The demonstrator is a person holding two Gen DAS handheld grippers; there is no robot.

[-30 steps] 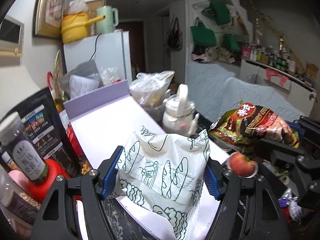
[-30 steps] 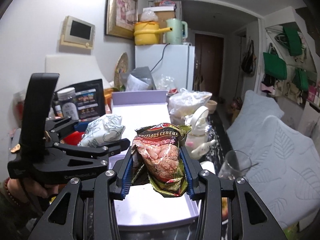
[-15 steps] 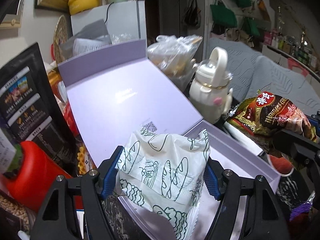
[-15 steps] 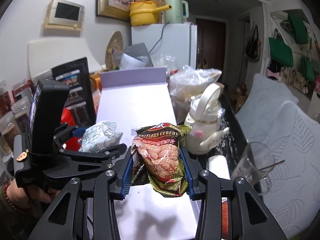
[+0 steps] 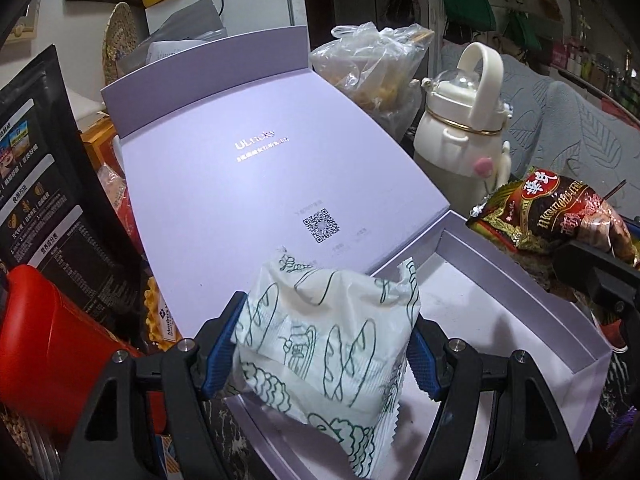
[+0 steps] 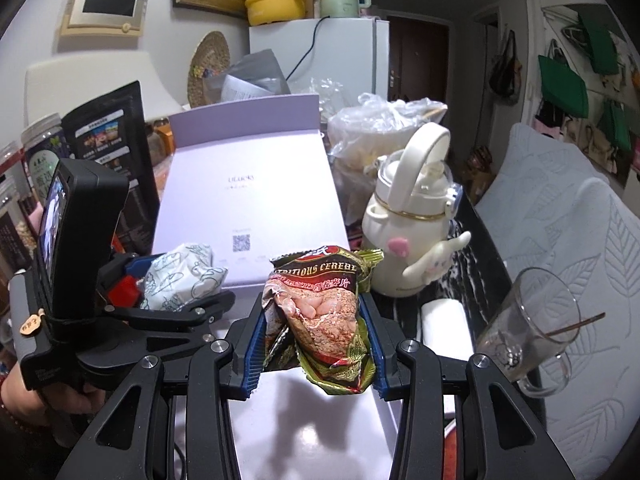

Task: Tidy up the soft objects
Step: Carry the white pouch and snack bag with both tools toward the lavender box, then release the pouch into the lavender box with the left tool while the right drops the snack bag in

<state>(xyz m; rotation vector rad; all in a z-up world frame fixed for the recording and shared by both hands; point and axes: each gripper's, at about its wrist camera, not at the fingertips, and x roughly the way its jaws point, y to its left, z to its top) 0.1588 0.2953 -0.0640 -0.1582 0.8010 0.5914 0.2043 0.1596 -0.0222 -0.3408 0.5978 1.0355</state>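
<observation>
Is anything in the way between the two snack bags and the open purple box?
Nothing visible blocks them. The bread bag in the left gripper and the cereal bag in the right gripper both hang over the open box, whose visible floor looks bare.

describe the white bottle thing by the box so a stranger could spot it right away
Find the open lilac box in the middle of the cluttered counter. Just to its right, in front of a clear plastic bag, stands the cream bottle. It alone has a tall loop handle, a gold band around its middle and a cartoon arm with a pink spot.
</observation>
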